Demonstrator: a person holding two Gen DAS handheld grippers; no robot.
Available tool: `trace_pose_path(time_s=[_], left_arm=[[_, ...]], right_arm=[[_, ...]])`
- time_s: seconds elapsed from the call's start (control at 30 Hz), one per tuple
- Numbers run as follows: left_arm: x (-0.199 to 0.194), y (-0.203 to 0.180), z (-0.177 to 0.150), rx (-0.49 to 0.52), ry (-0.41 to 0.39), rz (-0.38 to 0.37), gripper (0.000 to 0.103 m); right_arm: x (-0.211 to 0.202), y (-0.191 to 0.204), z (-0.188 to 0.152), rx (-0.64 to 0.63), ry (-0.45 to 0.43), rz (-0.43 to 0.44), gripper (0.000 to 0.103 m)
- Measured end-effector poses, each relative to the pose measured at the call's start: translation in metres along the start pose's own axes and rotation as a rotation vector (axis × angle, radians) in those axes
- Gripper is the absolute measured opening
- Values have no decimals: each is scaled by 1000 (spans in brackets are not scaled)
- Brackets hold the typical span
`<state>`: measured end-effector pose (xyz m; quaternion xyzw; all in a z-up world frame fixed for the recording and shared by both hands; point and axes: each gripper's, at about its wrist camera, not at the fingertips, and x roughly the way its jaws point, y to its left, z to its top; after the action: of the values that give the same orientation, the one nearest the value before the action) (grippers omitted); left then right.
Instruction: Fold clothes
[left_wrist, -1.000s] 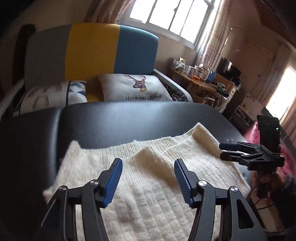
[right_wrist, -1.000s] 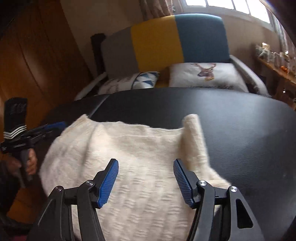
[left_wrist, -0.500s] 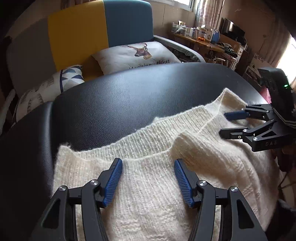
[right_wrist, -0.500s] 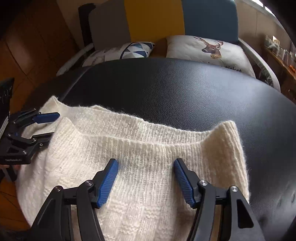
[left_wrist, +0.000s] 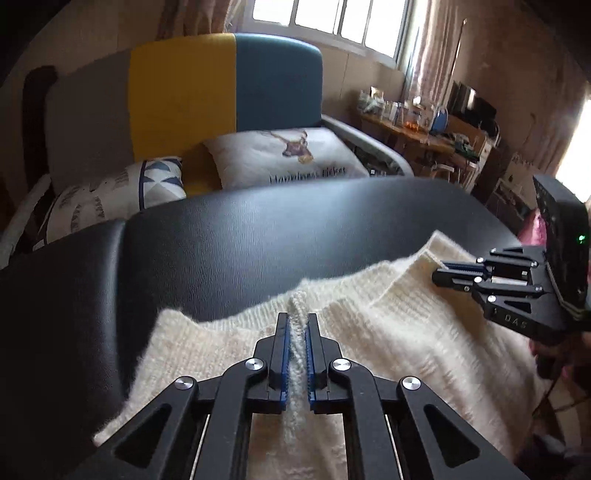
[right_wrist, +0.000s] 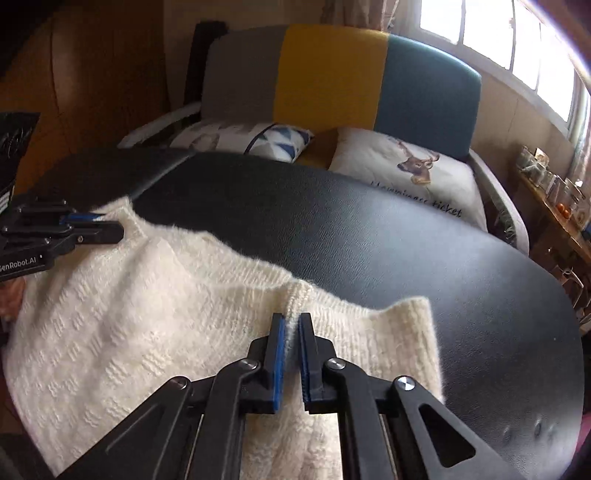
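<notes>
A cream knitted sweater (left_wrist: 388, 332) lies spread on the black padded table (left_wrist: 295, 236), its ribbed far edge towards the sofa. My left gripper (left_wrist: 296, 321) is shut on a pinched ridge of that ribbed edge. My right gripper (right_wrist: 291, 321) is shut on a similar pinch of the sweater (right_wrist: 129, 302) further right. In the left wrist view the right gripper (left_wrist: 454, 271) shows at the far right, clamped on the sweater's corner. The left gripper (right_wrist: 110, 227) shows at the left of the right wrist view, gripping the other corner.
Behind the table (right_wrist: 406, 258) stands a grey, yellow and blue sofa (left_wrist: 184, 92) with a deer cushion (left_wrist: 288, 155) and a patterned cushion (left_wrist: 110, 199). A cluttered wooden desk (left_wrist: 417, 129) stands by the window at the right. A wooden wall (right_wrist: 92, 74) is at the left.
Both grippers went from open above the sweater to shut, each pinching the ribbed far edge. The views tilted up from their downward look half a second ago.
</notes>
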<state>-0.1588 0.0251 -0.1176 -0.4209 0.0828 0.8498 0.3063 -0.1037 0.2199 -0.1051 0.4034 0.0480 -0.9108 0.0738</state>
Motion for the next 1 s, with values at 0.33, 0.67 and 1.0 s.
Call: trace_pose_path(time_s=[0.33, 0.67, 1.0], left_arm=[[27, 13, 11, -129, 6, 3, 10], [9, 21, -9, -248, -7, -100, 20], [-63, 84, -29, -346, -150, 143, 80]], right_arm=[[35, -33, -18, 183, 28, -75, 7], [41, -44, -22, 232, 74, -50, 18], [32, -50, -36, 306, 45, 54, 35]])
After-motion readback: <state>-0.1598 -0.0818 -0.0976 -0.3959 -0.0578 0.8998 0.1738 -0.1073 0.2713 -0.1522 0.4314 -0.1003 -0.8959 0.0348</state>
